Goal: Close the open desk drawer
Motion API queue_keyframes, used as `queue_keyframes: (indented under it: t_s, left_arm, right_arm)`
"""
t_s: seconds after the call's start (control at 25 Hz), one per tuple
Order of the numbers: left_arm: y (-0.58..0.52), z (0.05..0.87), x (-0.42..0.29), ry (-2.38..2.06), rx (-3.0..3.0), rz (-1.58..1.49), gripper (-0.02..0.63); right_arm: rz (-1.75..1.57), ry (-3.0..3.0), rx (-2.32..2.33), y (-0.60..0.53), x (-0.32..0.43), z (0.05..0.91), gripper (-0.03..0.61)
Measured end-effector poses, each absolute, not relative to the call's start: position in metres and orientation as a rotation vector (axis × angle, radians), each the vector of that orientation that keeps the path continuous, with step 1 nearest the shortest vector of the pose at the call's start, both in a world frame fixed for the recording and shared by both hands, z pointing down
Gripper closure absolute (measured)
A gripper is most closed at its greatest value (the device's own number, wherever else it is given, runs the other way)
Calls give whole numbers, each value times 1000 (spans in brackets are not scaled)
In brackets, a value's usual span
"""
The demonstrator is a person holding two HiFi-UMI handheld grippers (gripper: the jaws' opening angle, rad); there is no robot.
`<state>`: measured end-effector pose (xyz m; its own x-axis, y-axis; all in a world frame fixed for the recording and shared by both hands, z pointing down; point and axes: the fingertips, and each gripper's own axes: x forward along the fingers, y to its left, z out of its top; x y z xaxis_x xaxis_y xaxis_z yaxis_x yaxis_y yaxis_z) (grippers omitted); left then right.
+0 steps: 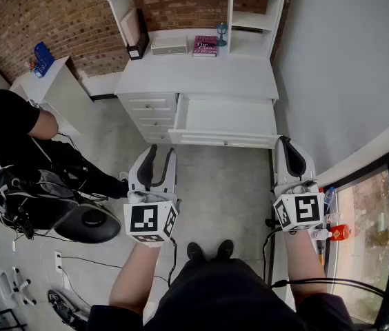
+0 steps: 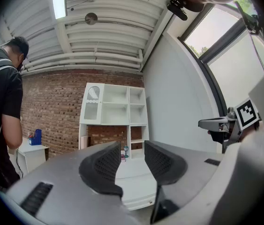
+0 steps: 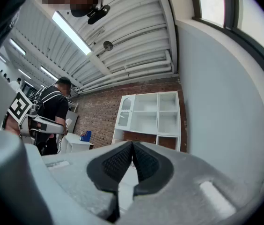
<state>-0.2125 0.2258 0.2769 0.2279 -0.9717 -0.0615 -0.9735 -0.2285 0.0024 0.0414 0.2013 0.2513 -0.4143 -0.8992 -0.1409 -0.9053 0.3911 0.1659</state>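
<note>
Two grippers (image 1: 158,156) (image 1: 288,145), one desk (image 1: 201,76), one open drawer (image 1: 230,116).

No text can be read anywhere. The pink book (image 1: 205,45) lying at the back edge of the table (image 1: 201,78) bears print on its cover (pale letters on pink), but the letters are too small to make out.
</note>
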Motion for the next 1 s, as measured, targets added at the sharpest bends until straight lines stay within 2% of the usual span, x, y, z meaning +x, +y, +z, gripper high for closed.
queue_keyframes:
  t_s: [0.32, 0.36, 0.44, 0.56, 1.0]
  left_arm:
    - [226, 272, -201, 1920, -2423, 89, 458]
    - [228, 270, -199, 1916, -2414, 103, 459]
    - [231, 265, -194, 1915, -2387, 125, 458]
    - [234, 262, -186, 1931, -2373, 137, 454]
    - [216, 305, -168, 1993, -2412, 20, 451]
  right_arm:
    - [318, 2581, -1660, 201, 52, 248, 571]
    - [308, 2575, -1654, 201, 55, 248, 545]
    - [288, 2567, -1654, 200, 62, 248, 451]
    - [266, 2554, -1663, 200, 77, 250, 400]
    - [186, 2533, -1735, 184, 115, 279, 396]
